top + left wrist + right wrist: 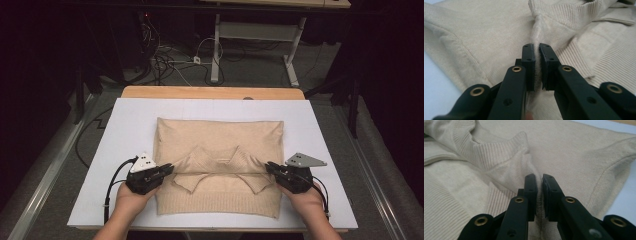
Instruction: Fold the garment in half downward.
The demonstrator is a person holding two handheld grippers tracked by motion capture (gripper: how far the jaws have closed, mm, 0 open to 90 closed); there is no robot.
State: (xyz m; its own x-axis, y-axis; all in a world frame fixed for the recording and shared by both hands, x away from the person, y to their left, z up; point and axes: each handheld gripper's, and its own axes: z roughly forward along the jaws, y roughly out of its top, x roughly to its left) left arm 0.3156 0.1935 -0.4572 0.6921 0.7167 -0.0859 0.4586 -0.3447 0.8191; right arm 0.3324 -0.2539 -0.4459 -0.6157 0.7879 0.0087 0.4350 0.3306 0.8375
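White board (125, 130), sweater (220, 135) lengthwise across — collar nearward

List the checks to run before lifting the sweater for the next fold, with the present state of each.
1. Left gripper pinching a ridge of the sweater: ok.
2. Right gripper pinching its side: ok.
3. Both grips level with each other at the sweater's edges in the high view: ok.
4. Cuffs folded inward, clear of the grips: ok.
5. All layers caught in each pinch: cannot tell.
6. Sweater fully on the white board: ok.
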